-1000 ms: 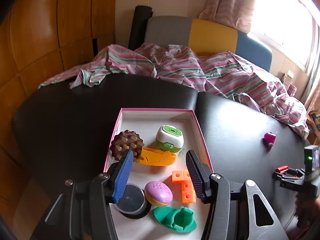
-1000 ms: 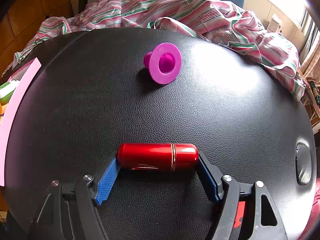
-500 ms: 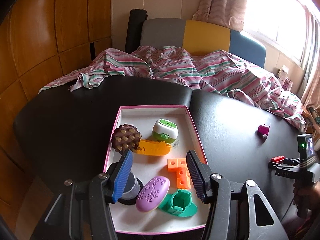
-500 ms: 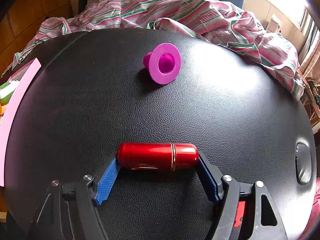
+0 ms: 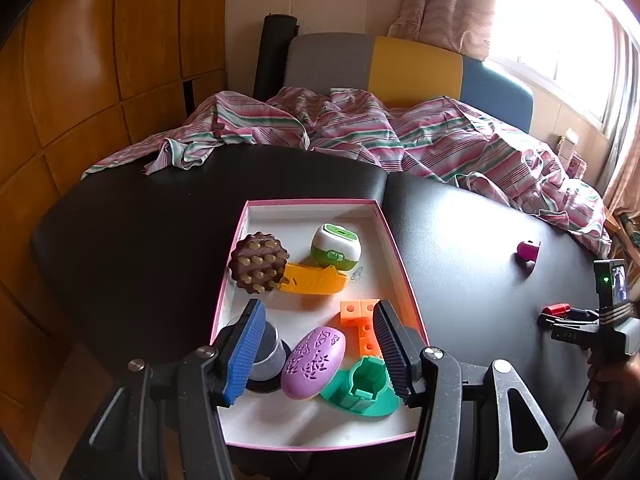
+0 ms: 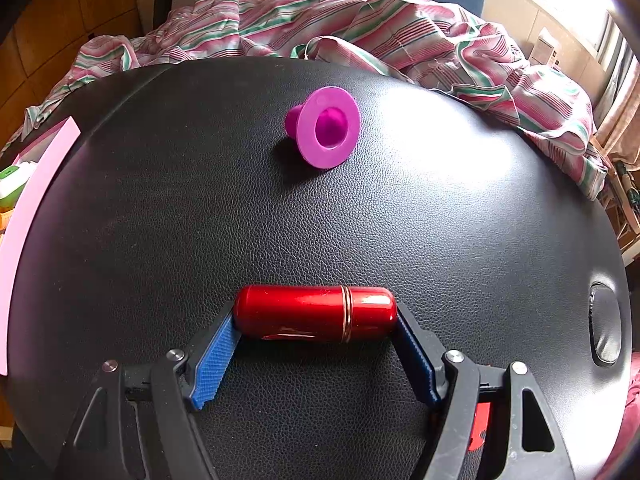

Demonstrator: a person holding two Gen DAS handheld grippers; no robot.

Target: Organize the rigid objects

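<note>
I'm hovering my left gripper (image 5: 316, 350) over the near end of the pink-rimmed box (image 5: 394, 250), fingers spread wide and holding nothing, probably just parked there since that's where everything is getting collected. Off its left finger there's a round dark-and-grey thing (image 5: 269, 354) half hidden behind the blue pad, can't say what it is. Between the fingers I'm seeing a purple oval shell (image 5: 314, 362) leaning on a green flanged holder (image 5: 362, 388), with orange linked cubes (image 5: 360, 322) tucked by the right finger. Farther ahead are a brown studded massager (image 5: 258, 262), an orange clip-shaped piece (image 5: 314, 279) and a green-white gadget (image 5: 335, 247).

My right gripper (image 6: 314, 330) is clamping a red metal capsule (image 6: 315, 312) end to end, crosswise, low over the black padded table (image 6: 160, 220). I can't tell if it's lifted yet. Straight ahead of it a magenta flanged cup (image 6: 326, 128) is lying on its side, not boxed yet. The box is only a pink sliver at far left.
</note>
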